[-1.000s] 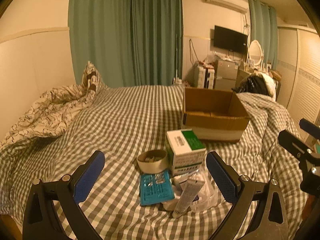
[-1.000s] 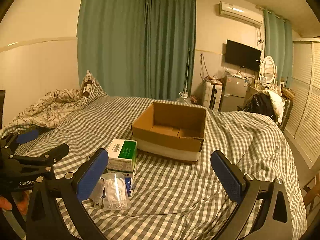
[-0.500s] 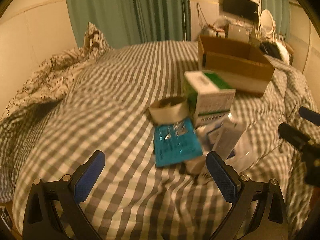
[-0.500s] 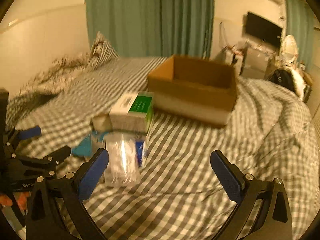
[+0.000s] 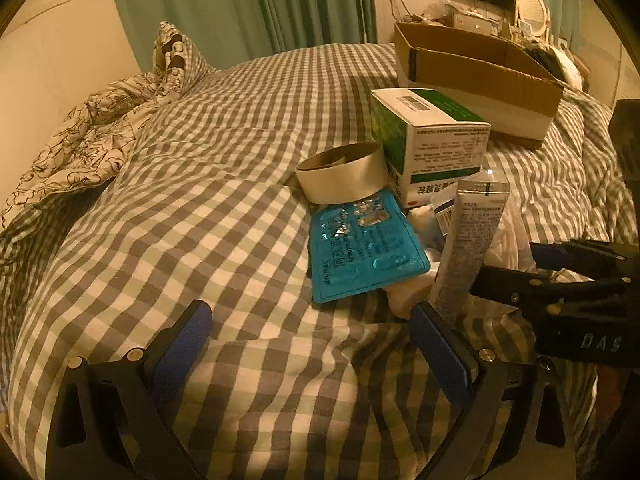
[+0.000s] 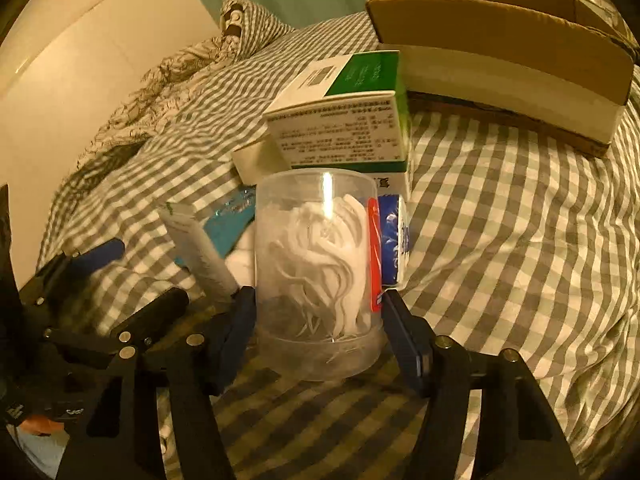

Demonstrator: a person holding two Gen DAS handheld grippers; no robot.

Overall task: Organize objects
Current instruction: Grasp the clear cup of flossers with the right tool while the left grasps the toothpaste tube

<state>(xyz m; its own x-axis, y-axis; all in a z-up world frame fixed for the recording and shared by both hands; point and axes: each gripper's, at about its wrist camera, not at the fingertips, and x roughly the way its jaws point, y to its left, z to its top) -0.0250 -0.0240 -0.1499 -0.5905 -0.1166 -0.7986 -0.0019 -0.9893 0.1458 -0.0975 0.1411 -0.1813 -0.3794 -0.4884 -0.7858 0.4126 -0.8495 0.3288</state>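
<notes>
A pile of small objects lies on the checked bedspread [image 5: 180,220]. It holds a green-and-white box [image 5: 436,136], a roll of tape [image 5: 344,172], a blue blister pack [image 5: 360,248] and a grey tube [image 5: 468,248]. My left gripper [image 5: 312,348] is open and empty, just short of the blister pack. My right gripper [image 6: 318,316] has its jaws around a clear plastic jar of white floss picks [image 6: 320,272], with both pads against its sides. The green-and-white box [image 6: 340,116] stands right behind the jar.
An open cardboard box [image 5: 472,76] stands on the bed beyond the pile and shows in the right wrist view [image 6: 500,52] too. A rumpled patterned duvet [image 5: 92,132] lies at the left, by the wall. Green curtains [image 5: 248,4] hang behind the bed.
Both grippers have moved down and forward to the pile. The right gripper, wide open before, has narrowed around the clear jar. The left gripper stays open.
</notes>
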